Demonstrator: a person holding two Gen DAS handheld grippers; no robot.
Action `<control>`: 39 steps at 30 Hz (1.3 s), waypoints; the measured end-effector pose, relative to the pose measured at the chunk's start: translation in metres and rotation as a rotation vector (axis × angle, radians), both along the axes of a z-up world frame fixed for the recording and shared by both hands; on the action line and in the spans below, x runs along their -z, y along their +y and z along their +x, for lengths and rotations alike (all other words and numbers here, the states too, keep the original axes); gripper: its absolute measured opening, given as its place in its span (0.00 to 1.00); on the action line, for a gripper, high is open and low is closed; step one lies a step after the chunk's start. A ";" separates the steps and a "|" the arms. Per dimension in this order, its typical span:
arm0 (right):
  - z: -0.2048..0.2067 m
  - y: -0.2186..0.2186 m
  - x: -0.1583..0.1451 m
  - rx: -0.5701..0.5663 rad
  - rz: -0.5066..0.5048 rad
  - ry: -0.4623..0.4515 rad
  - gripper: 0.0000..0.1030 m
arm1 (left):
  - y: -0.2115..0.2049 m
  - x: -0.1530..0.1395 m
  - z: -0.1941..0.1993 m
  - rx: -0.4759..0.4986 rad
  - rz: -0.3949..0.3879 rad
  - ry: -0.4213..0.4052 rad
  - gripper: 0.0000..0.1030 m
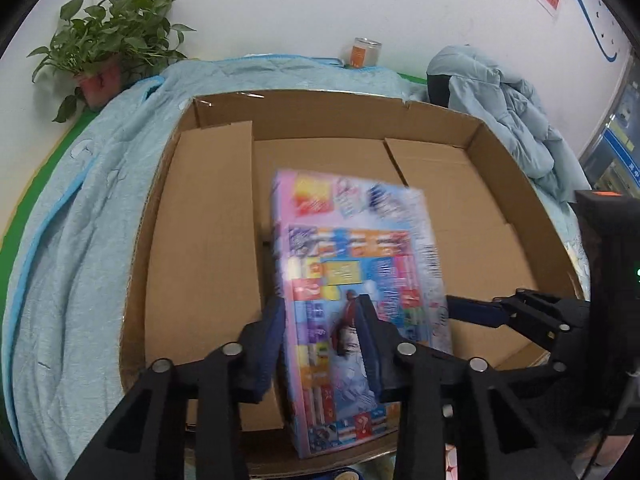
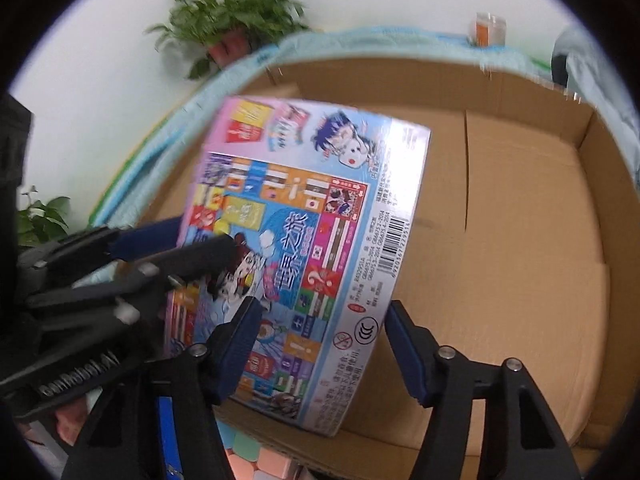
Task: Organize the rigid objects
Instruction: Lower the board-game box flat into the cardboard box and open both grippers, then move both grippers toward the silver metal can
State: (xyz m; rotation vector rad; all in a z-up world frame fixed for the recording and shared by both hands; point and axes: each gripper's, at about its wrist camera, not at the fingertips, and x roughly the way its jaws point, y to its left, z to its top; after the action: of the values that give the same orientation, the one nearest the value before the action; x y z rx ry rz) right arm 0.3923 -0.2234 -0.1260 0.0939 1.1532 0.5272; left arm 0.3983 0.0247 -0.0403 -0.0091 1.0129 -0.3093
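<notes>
Your left tongs point(image 1: 320, 320) are clamped on the game box point(image 1: 360, 300), held tilted above the cardboard box point(image 1: 500, 160) near its front edge. Your right tongs point(image 2: 320, 344) stand spread at its corner. Bare cardboard floor lies beyond, blue quilt point(image 1: 80, 240) around.

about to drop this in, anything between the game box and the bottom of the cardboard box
Nothing visible does. The game box hangs over the open cardboard box, clamped in the left gripper, and the bare floor below shows only folded flaps. The right gripper sits open beside it.
</notes>
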 end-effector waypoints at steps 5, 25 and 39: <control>0.001 0.007 0.007 -0.011 -0.051 0.031 0.45 | -0.002 -0.001 -0.014 0.039 0.004 -0.008 0.21; -0.156 -0.090 -0.055 0.251 -0.046 -0.378 0.47 | 0.021 -0.045 -0.183 -0.111 -0.056 -0.346 0.01; -0.203 -0.096 -0.055 0.263 -0.038 -0.391 1.00 | 0.001 -0.047 -0.247 -0.134 -0.094 -0.364 0.99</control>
State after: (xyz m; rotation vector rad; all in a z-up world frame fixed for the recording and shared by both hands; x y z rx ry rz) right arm 0.1891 -0.3195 -0.0711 0.1030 0.7534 0.2733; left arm 0.1513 0.0259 0.0071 -0.1021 0.6330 -0.2251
